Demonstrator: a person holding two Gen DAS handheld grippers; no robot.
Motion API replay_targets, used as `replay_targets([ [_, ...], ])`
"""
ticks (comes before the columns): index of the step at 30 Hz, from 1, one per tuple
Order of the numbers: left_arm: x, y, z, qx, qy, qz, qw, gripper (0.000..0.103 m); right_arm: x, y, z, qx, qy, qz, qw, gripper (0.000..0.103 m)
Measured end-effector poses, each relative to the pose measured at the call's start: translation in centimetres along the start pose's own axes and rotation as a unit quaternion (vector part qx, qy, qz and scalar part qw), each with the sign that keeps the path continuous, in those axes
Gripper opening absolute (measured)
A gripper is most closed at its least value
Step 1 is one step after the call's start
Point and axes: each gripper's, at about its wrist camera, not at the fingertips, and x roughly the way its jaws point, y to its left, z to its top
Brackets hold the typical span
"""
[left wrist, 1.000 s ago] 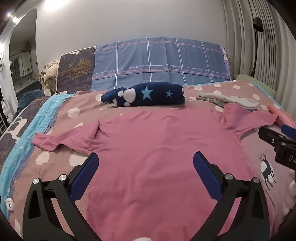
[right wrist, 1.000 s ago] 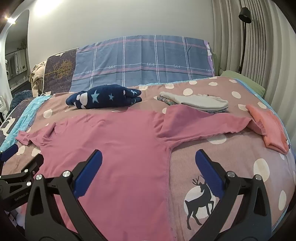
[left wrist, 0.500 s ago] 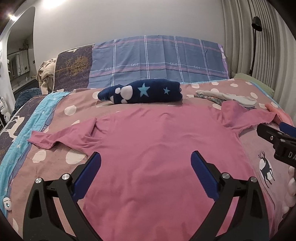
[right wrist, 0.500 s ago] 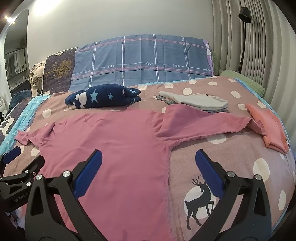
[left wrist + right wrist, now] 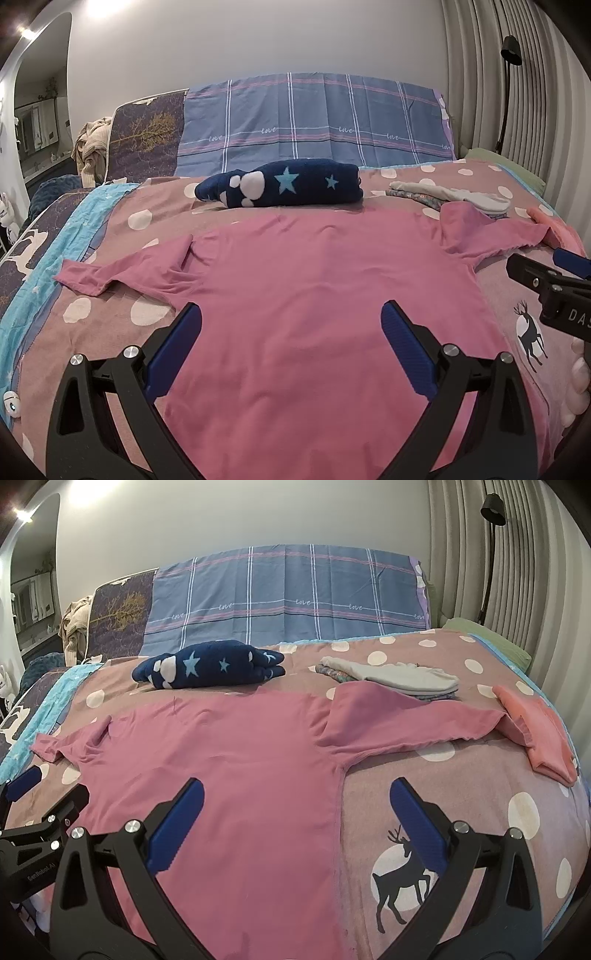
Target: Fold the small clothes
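A pink long-sleeved shirt (image 5: 314, 280) lies spread flat on the bed, sleeves out to both sides; it also shows in the right wrist view (image 5: 236, 760). My left gripper (image 5: 291, 347) is open and empty above the shirt's lower body. My right gripper (image 5: 295, 823) is open and empty above the shirt's right side seam, near the armpit. The right sleeve (image 5: 399, 720) stretches toward a folded coral garment (image 5: 535, 731). The left sleeve (image 5: 122, 269) is wrinkled.
A folded navy star blanket (image 5: 284, 182) lies at the back. A stack of folded light clothes (image 5: 399, 677) sits back right. Blue checked pillows (image 5: 314, 118) line the headboard. The dotted bedspread (image 5: 461, 797) has a deer print. A lamp and curtains stand right.
Both grippers have pulled back and risen slightly, so the shirt looks a little farther away. Both stay open. The shirt has not moved.
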Motion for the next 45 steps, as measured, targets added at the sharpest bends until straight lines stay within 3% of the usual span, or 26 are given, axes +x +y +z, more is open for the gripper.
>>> replay_targets([
  [11,0.1,0.9,-0.7,-0.009,-0.007,-0.003,0.9999,0.098,1.5,1.0,-1.4,-0.011,0.05,0.01,0.999,0.101],
  [25,1.2,2.3,-1.6,-0.016,0.014,0.009,0.9997,0.098,2.3,2.7,-1.9,-0.035,0.07,0.017,0.997,0.101],
  [34,2.1,3.3,-2.2,-0.038,0.032,-0.014,0.9986,0.098,2.4,2.9,-2.0,-0.036,0.066,0.018,0.997,0.101],
  [45,2.4,3.6,-2.7,-0.031,0.035,-0.004,0.9989,0.096,2.3,3.1,-2.0,-0.041,0.05,0.018,0.998,0.101],
])
